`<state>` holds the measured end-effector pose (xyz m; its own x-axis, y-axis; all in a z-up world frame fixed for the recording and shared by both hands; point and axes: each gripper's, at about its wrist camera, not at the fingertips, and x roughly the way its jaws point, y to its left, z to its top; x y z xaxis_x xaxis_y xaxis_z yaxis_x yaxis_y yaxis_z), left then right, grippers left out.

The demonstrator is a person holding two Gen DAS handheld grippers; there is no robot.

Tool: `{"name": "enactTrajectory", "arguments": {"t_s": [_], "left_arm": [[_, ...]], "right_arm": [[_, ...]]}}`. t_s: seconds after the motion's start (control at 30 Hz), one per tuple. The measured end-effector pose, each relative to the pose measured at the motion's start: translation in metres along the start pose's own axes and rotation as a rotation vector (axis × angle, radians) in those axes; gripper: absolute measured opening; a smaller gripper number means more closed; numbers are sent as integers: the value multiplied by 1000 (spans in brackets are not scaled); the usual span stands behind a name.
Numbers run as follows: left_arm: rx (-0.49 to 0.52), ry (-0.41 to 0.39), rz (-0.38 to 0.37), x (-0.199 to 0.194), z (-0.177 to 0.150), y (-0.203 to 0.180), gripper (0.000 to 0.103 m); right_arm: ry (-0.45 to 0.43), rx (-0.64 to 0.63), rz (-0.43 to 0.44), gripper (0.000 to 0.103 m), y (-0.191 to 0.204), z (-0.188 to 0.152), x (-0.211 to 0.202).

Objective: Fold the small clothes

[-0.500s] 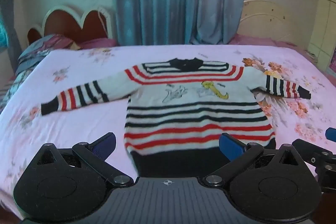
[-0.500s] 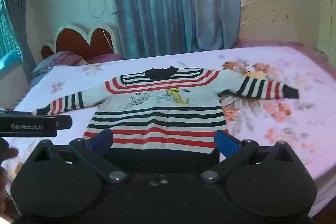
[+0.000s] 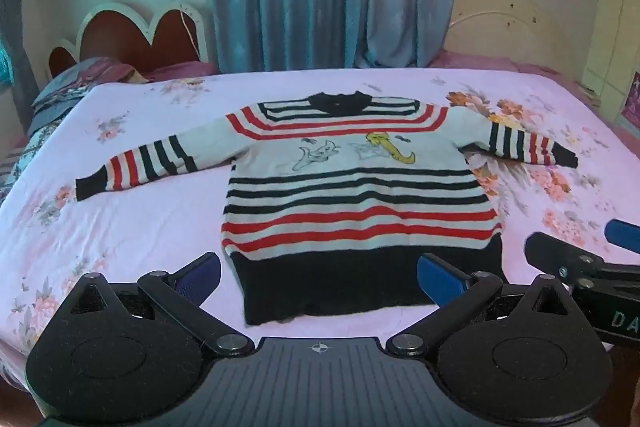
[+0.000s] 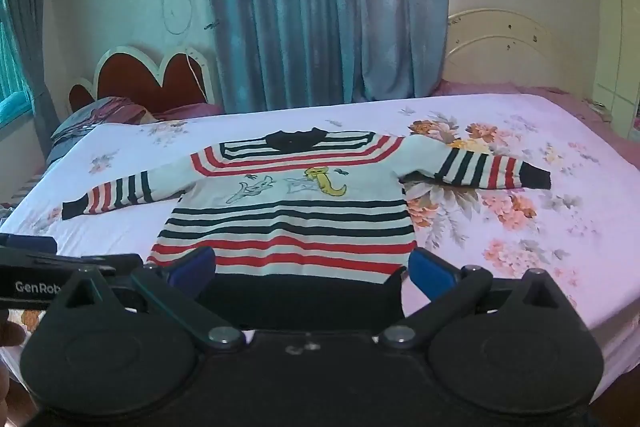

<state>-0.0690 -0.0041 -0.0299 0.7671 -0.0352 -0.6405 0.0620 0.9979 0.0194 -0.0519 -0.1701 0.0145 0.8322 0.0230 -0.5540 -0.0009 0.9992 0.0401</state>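
Nothing folded yet: the striped sweater (image 3: pixel 352 195) lies flat mid-bed (image 3: pixel 140 227), sleeves at 3 and 9 o'clock; left gripper (image 3: pixel 318 273) and right gripper (image 4: pixel 312 267) hover, jaws open and empty

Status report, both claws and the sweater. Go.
Left claw open, empty, short of the hem. Right claw open, empty, fingers spanning the hem in view. Striped sweater flat on the bed, sleeves spread, unfolded. Nothing in the way.
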Motion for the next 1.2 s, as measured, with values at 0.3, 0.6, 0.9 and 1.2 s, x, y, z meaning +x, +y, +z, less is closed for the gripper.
{"name": "enactTrajectory", "arguments": {"t_s": [0.3,0.6,0.9,1.2], "left_arm": [[-13,25,20,6,23,-12,103],[-20,38,21,10,28,-15,103],[-16,44,28,12,33,-20,103],[-21,46,30,13,34,-18,103]], "right_arm": [[16,8,-4,102,-33,2,11],[15,12,3,102,-39,1,13],[15,18,10,102,-40,0,14],[16,18,5,102,-41,2,15]]}}
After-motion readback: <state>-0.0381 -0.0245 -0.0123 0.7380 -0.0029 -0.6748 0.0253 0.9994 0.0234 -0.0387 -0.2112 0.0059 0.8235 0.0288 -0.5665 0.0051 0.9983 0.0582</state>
